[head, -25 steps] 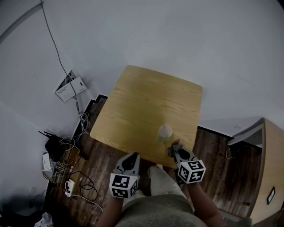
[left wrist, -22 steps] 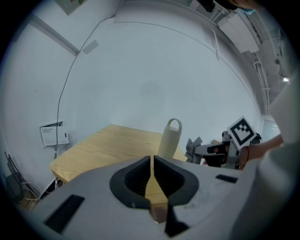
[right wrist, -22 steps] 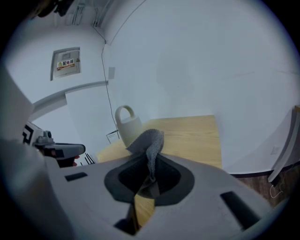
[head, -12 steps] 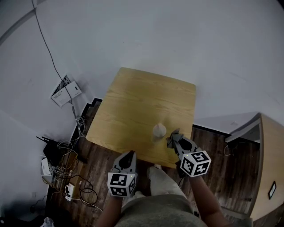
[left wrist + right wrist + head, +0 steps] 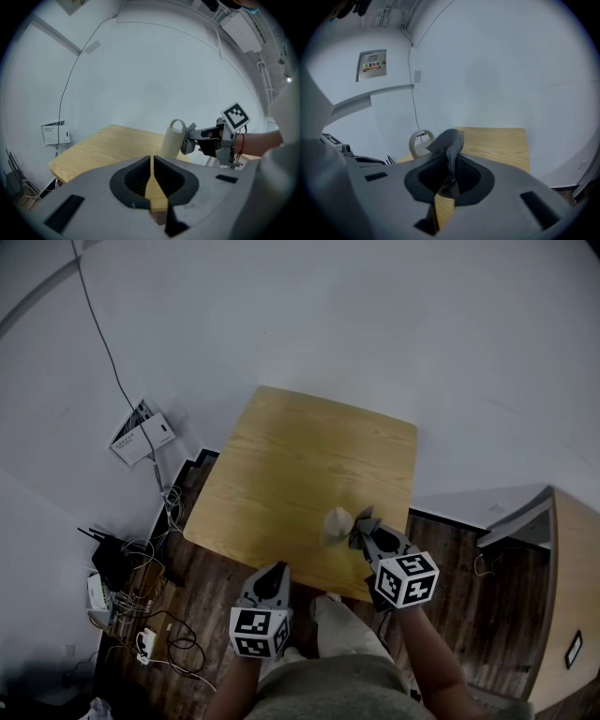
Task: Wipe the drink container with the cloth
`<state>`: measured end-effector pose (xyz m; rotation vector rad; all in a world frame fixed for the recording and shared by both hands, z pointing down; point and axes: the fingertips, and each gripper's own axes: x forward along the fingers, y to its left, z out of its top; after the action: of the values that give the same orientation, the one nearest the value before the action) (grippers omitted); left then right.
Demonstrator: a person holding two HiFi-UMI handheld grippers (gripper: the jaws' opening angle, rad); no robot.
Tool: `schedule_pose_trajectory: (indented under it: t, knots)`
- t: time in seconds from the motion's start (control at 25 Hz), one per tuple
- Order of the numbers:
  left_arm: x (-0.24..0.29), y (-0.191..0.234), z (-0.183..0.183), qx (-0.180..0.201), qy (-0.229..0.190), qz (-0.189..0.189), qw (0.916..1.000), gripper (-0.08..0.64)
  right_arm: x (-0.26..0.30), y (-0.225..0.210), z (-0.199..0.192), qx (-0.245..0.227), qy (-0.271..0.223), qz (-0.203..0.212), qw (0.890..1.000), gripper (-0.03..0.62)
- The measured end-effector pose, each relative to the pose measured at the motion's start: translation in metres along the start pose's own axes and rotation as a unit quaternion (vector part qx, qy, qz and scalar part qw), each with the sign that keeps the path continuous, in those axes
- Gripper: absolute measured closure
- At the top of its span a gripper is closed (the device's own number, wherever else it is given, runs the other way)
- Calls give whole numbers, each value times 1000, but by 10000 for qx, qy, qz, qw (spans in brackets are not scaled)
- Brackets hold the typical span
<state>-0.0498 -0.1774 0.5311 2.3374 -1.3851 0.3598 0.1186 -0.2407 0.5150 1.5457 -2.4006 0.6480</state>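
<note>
Pale walls, wooden bench (image 5: pixel 309 456). Drink container (image 5: pixel 337 521) was stood upright by the bench's near edge, toward its right corner. It was judged light, rigid, smooth and tippable, best braced at the body. Limp cloth (image 5: pixel 451 140) was pinched in right gripper (image 5: pixel 367 538) fingers just beside it. Left gripper (image 5: pixel 153 164) fingers were closed on nothing.

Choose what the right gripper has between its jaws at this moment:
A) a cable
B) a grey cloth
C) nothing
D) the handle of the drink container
B: in the right gripper view, the right gripper has its jaws closed on a grey cloth, which sticks up out of them.
</note>
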Motion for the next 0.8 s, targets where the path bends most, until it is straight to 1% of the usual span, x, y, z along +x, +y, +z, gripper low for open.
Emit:
schedule_pose_trajectory:
  t: [0.56, 0.8]
  knots:
    - [5, 2, -3, -66, 36, 38, 10000, 540, 29, -10, -39, -151, 548, -91, 9983, 566]
    - [6, 4, -6, -58, 100, 61, 9999, 540, 47, -20, -68, -167, 848, -228, 9960, 566]
